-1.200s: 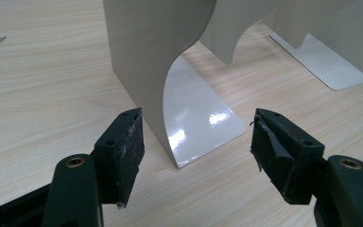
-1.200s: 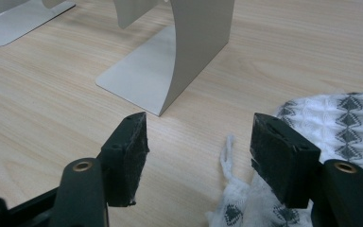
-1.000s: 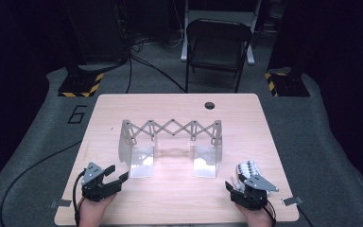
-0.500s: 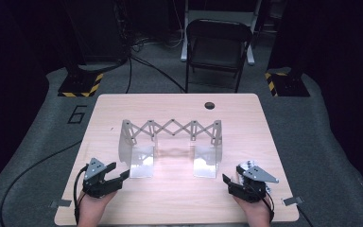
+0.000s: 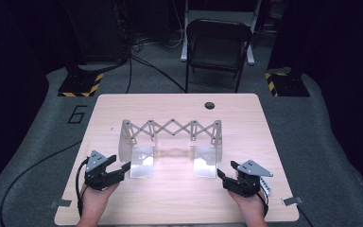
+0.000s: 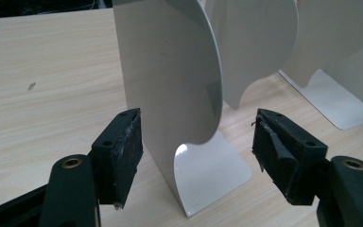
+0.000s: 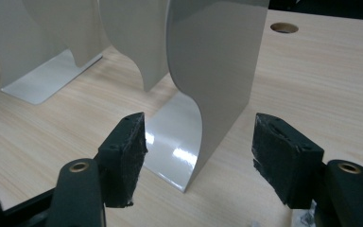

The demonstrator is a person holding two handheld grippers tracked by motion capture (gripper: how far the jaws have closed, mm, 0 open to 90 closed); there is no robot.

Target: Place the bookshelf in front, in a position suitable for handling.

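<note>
On the pale wooden bench [image 5: 175,198], the grey metal expanding book rack with a scissor-lattice bar between two upright end plates [image 5: 170,142] stands at the middle, its two flat feet pointing toward you. Your left hand-held gripper [image 5: 118,169] sits at the near left corner of the rack, aimed at the left end plate [image 6: 170,85]; in the left gripper view its jaws stand wide apart, one pad on either side of that plate's curved edge, with clear gaps between pads and metal, so it grips nothing. Your right hand-held gripper [image 5: 223,176] mirrors this at the near right corner: in the right gripper view its jaws are likewise spread, flanking the right end plate [image 7: 217,66] without touching it. Each plate's glossy foot [image 6: 208,175] lies flat on the wood just ahead of the pads. A round cable hole [image 5: 210,105] sits near the bench's far edge, beyond the rack.
</note>
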